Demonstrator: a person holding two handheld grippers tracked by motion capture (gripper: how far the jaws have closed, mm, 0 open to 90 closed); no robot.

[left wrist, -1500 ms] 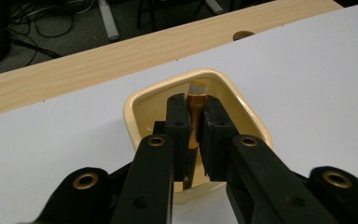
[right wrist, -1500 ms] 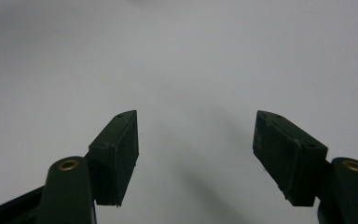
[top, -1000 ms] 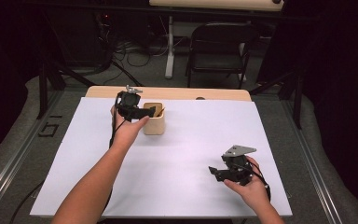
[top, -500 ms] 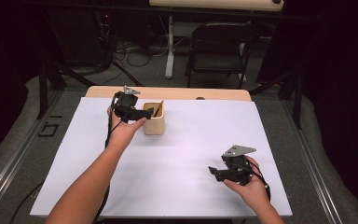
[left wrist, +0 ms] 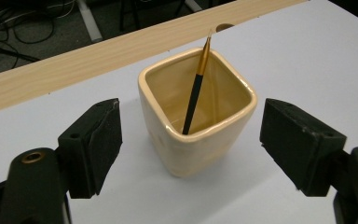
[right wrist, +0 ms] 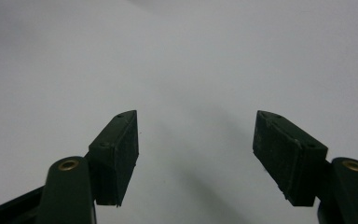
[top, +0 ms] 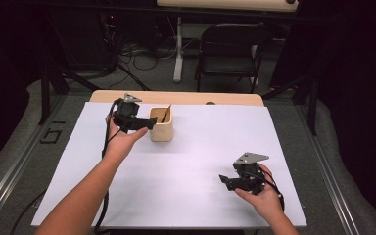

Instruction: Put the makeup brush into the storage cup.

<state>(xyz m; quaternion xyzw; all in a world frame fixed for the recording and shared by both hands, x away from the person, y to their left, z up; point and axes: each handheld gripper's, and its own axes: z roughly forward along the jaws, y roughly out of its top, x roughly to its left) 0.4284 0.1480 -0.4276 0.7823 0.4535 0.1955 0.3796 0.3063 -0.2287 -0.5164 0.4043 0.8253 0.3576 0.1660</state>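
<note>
Left gripper point(top: 149, 124) has its jaws spread wide, one on each side of the cup point(left wrist: 196, 112) but not touching it, so it's gripping nothing. The cup sits upright on the white sheet point(top: 196, 147) near the far edge, with a brush point(left wrist: 195, 91) leaning inside. Right gripper point(right wrist: 196, 154) is also wide open, holding nothing, over bare sheet near the front right.

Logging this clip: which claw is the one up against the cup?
The left claw, open beside the cream cup holding a brush; the right claw is far off.
</note>
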